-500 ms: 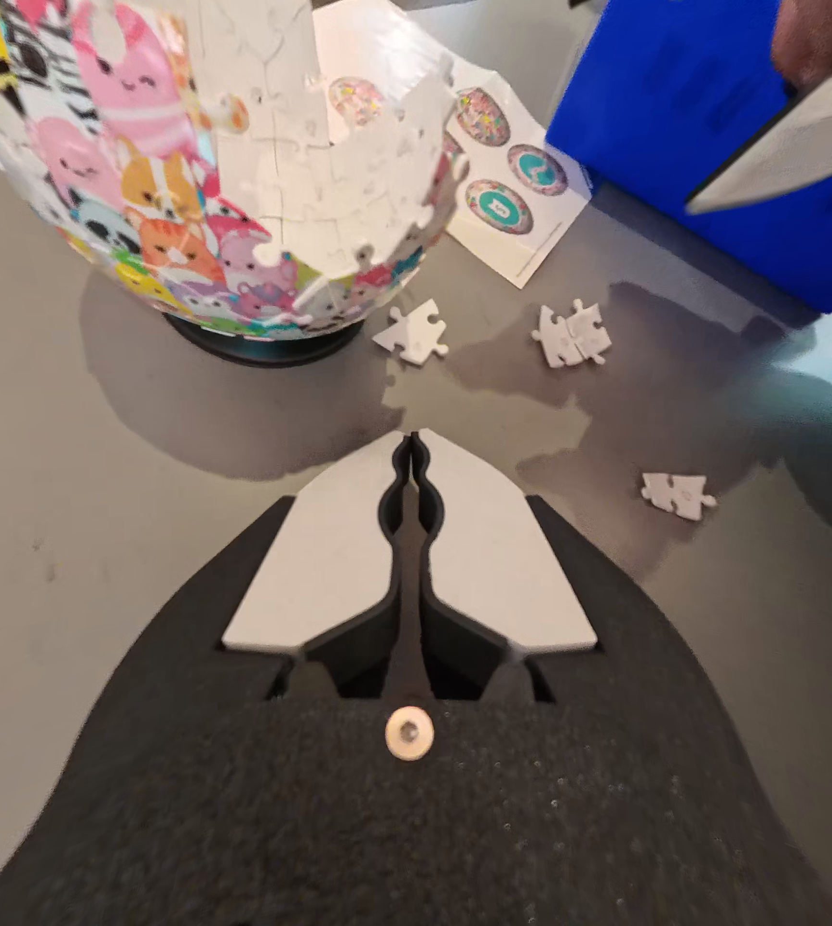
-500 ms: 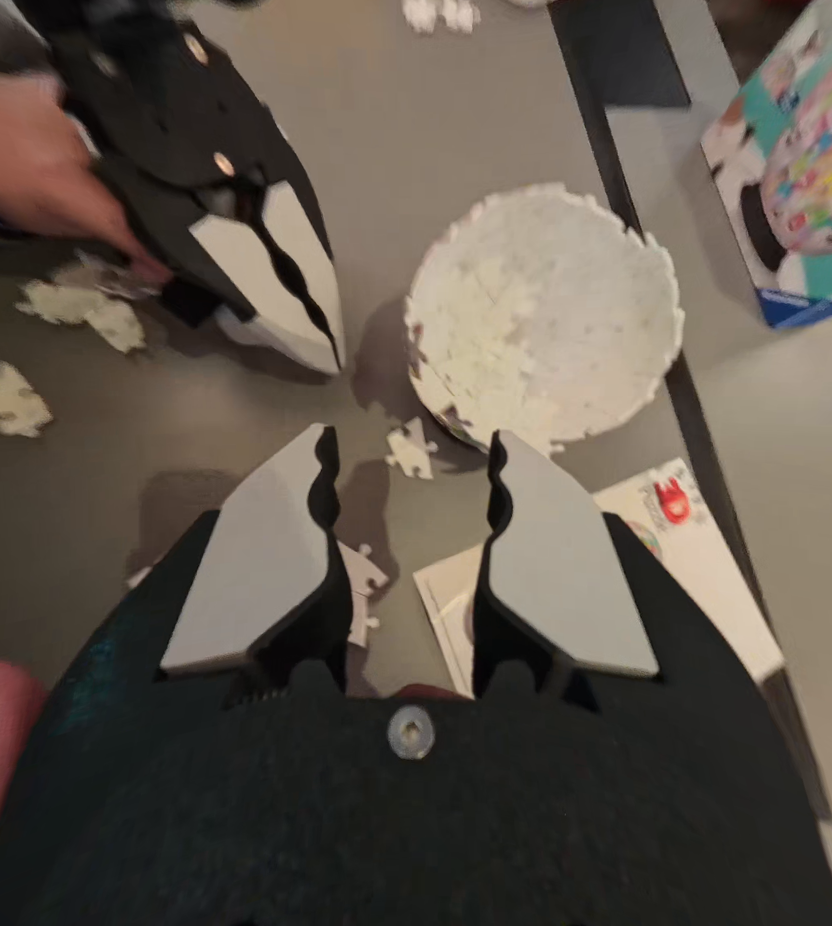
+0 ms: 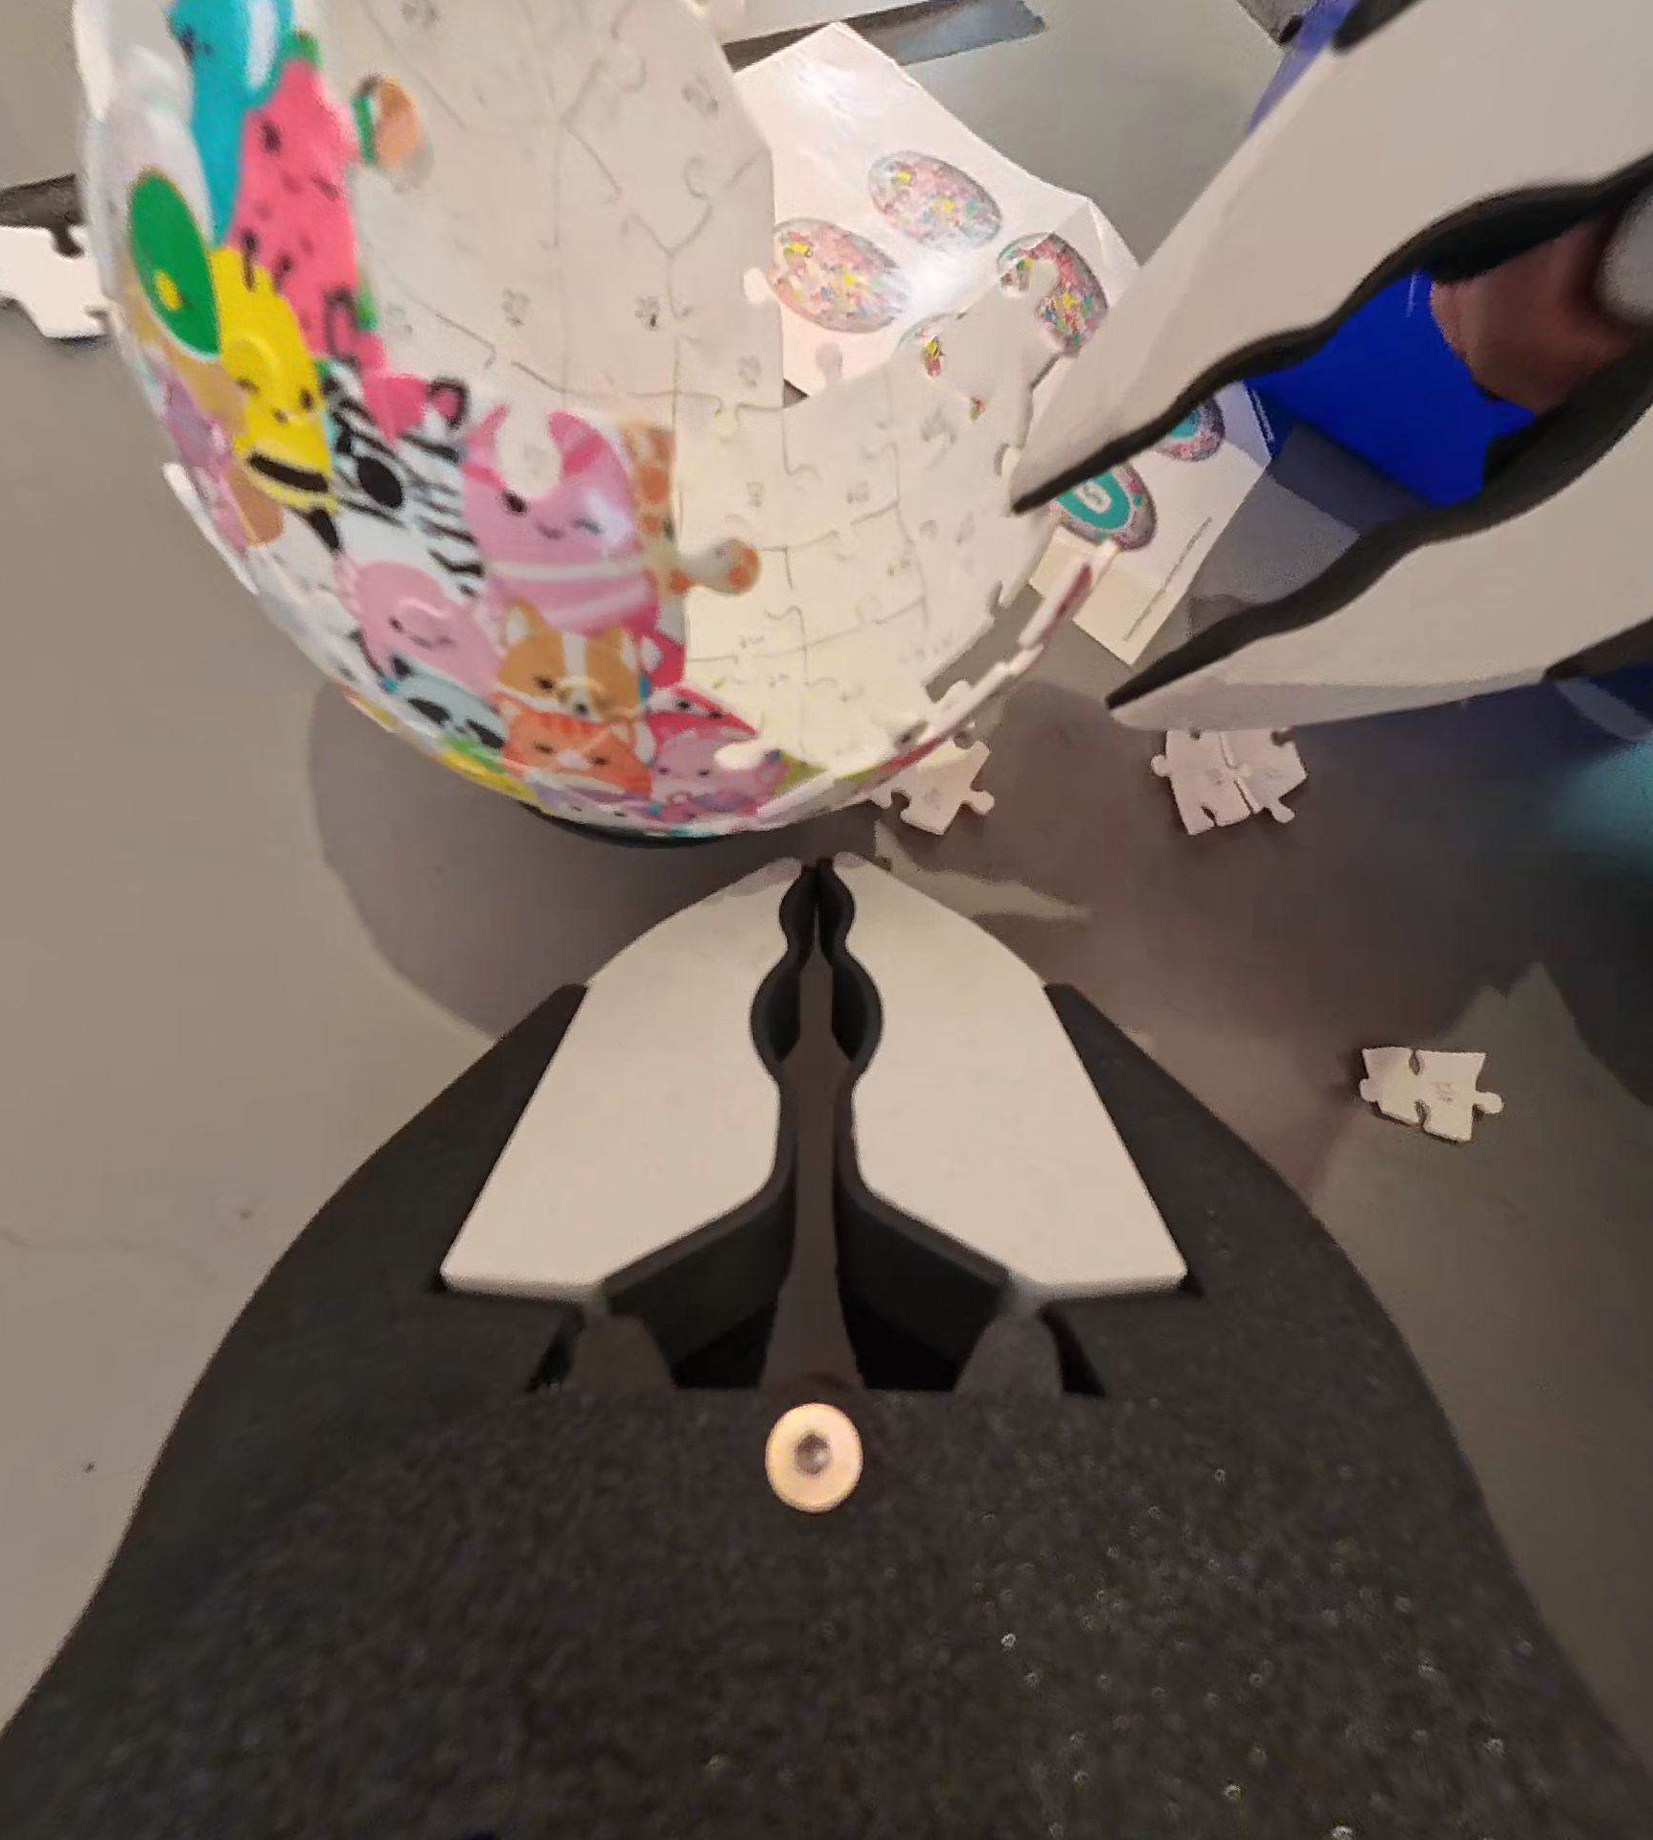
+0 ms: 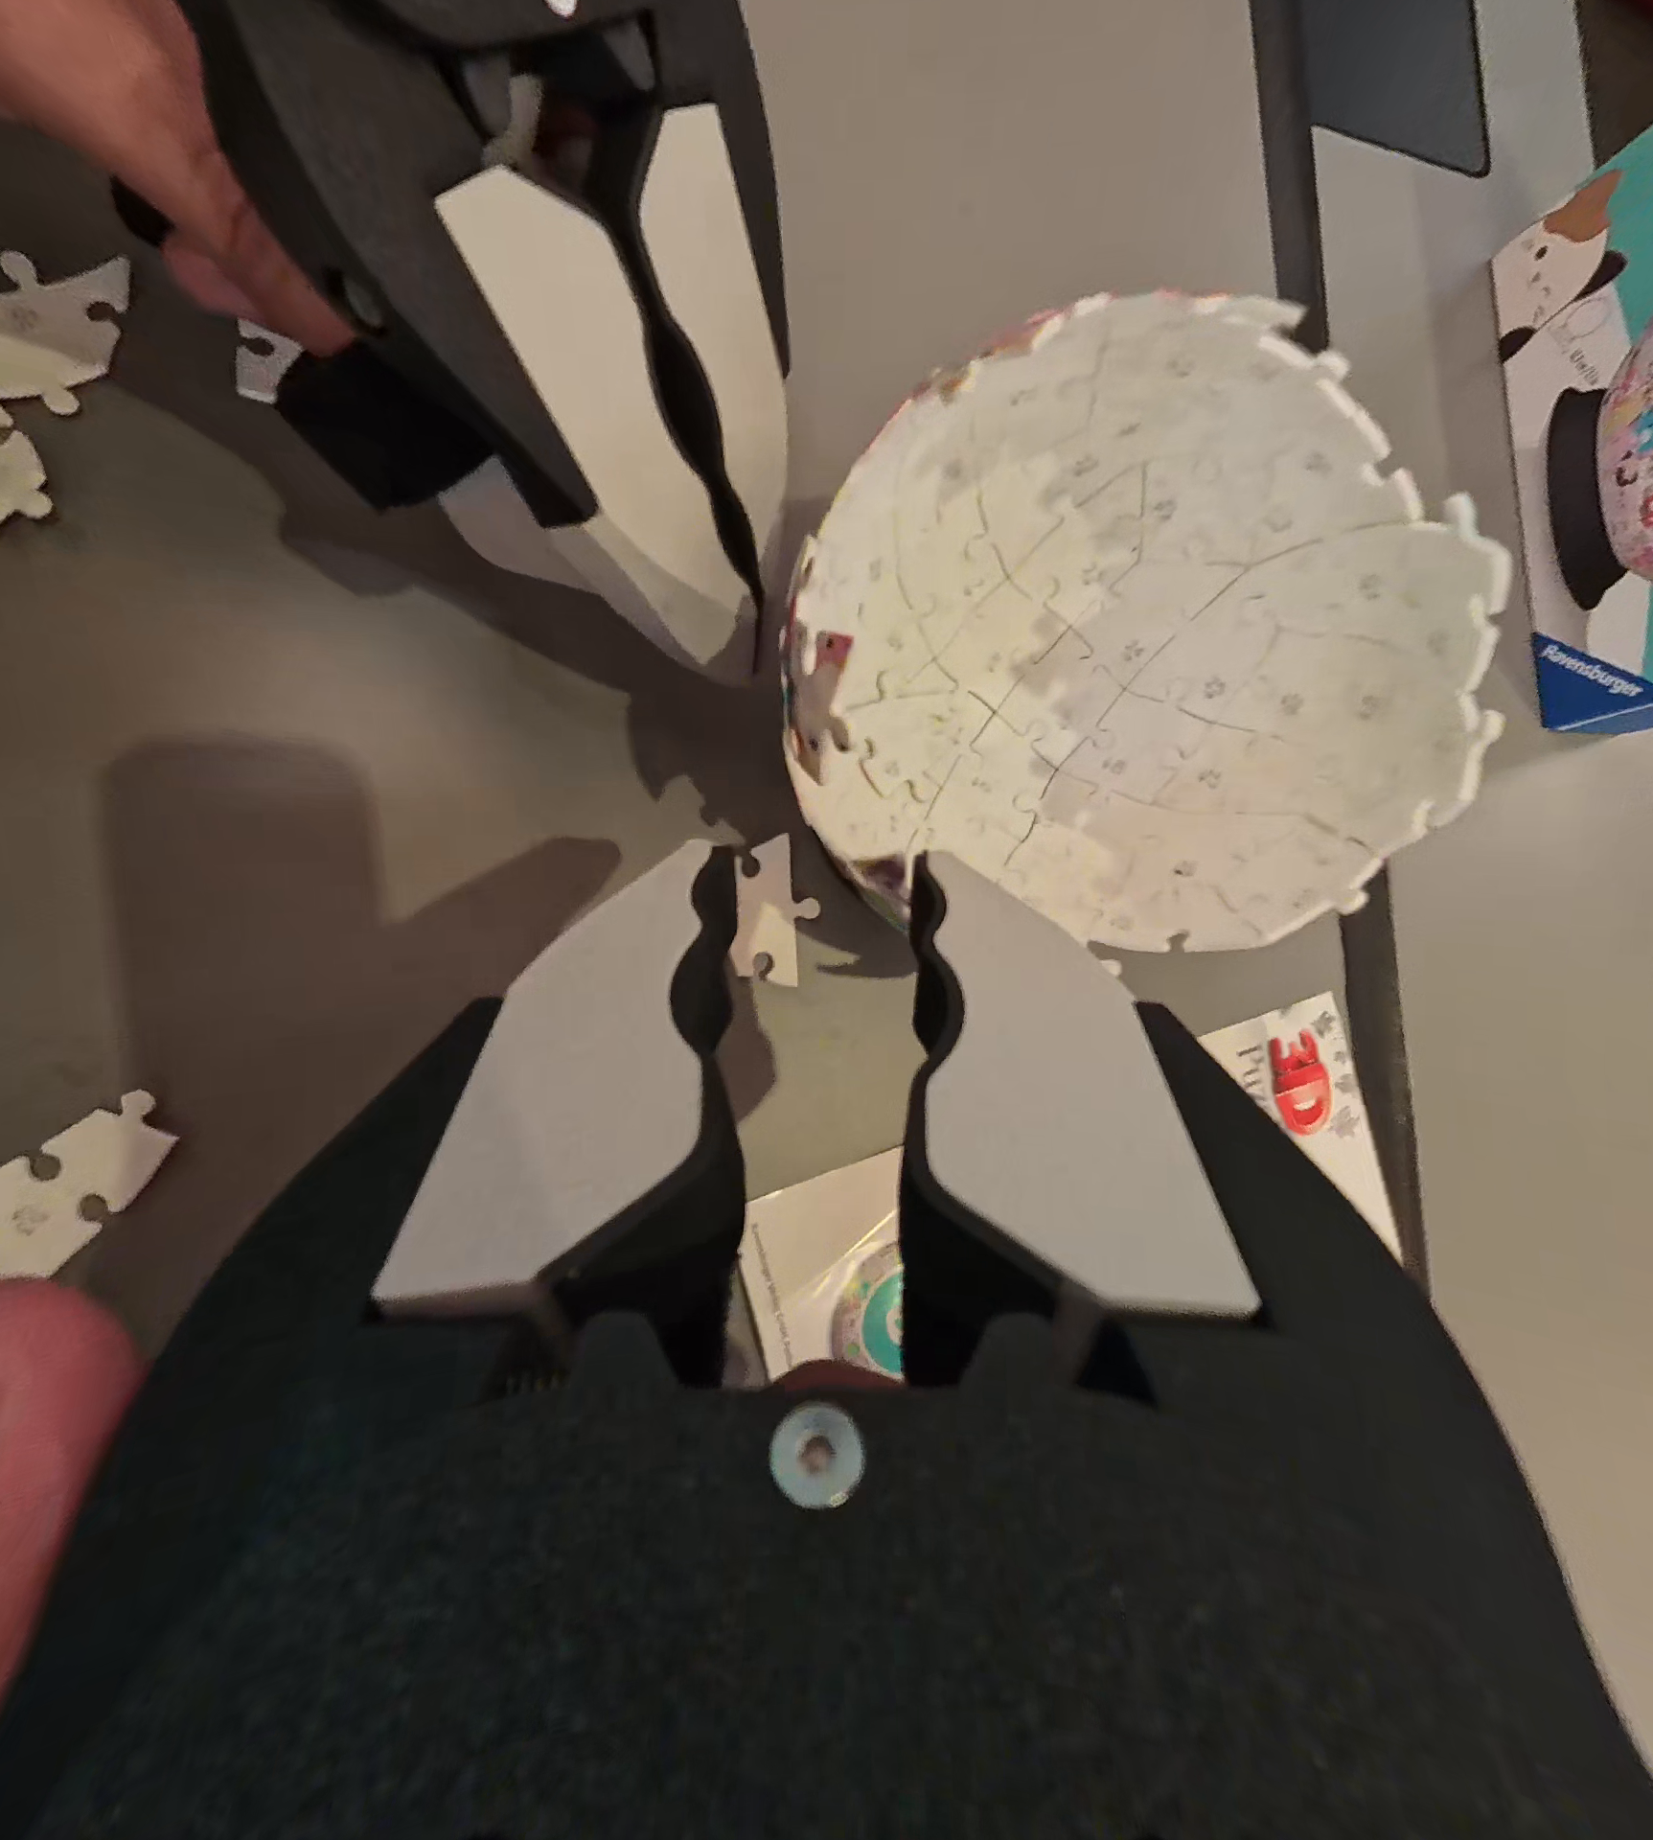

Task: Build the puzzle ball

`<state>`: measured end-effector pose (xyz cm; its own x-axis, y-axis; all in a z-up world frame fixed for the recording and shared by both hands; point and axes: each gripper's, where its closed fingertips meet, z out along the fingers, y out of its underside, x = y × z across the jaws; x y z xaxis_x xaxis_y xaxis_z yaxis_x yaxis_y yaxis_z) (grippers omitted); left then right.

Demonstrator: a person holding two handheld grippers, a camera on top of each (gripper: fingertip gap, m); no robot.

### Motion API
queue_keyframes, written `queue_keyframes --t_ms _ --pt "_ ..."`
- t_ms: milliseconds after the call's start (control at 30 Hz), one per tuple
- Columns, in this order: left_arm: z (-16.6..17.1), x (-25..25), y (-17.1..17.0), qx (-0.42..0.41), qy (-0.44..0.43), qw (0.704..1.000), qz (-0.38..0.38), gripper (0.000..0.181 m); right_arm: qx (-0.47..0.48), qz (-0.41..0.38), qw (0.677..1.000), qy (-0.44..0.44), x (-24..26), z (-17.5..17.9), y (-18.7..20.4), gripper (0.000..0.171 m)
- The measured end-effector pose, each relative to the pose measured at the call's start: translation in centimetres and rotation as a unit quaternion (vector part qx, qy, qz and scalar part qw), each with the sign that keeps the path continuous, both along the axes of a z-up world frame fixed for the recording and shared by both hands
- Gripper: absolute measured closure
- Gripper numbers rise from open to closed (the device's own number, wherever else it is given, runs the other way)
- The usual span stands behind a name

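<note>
While the half-built puzzle ball (image 3: 543, 478) sits on its dark round stand (image 3: 623, 834) on the grey table (image 3: 105, 996), your left gripper (image 3: 817, 876) rests low, just in front of that stand, with its two pale, wavy-edged fingers pressed together and nothing between them. From above, the ball (image 4: 1141, 637) reads as an open bowl: smooth white curved pieces locked along thin seams, with a jagged rim of tabs and notches. Its outer skin is glossy and crowded with bright cartoon animals.

Your right gripper (image 4: 827, 876) hangs over the table just beside the ball, fingers spread apart and empty. One finger tip (image 4: 922, 876) is at the ball's near rim; whether it touches, you cannot tell. A single loose piece (image 4: 770, 911), flat and white side up, lies on the table between those fingers, close to the ball's foot.

More loose pieces (image 3: 1225, 777) lie near the ball, white side up, some joined in pairs, such as one (image 3: 1424, 1090) farther from it. A glossy printed sheet (image 3: 902, 259) lies behind the ball. Beyond the ball, a cardboard puzzle box (image 4: 1638, 418) stands on the table.
</note>
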<state>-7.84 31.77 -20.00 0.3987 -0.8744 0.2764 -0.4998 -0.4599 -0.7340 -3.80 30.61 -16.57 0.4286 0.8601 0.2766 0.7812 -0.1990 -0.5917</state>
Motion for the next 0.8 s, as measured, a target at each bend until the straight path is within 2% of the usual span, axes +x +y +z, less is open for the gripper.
queue_keyframes --t_ms 433,567,733,800 --pt "-0.2 -1.0 2.4 -0.012 0.004 1.000 0.015 0.181 0.009 -0.023 1.000 -0.011 -1.3 -1.5 0.1 0.121" --pt "0.2 -1.5 3.3 -0.011 0.003 1.000 0.018 0.181 0.056 -0.052 0.997 -0.028 -0.4 -0.3 0.8 0.113" --pt "0.3 -2.2 2.4 -0.030 0.005 1.000 0.005 0.181 0.071 -0.109 0.991 0.026 1.3 1.6 0.0 0.114" --pt "0.3 -2.4 1.4 -0.043 0.006 0.999 -0.008 0.181 0.041 -0.145 0.985 0.084 2.0 1.8 -0.8 0.111"
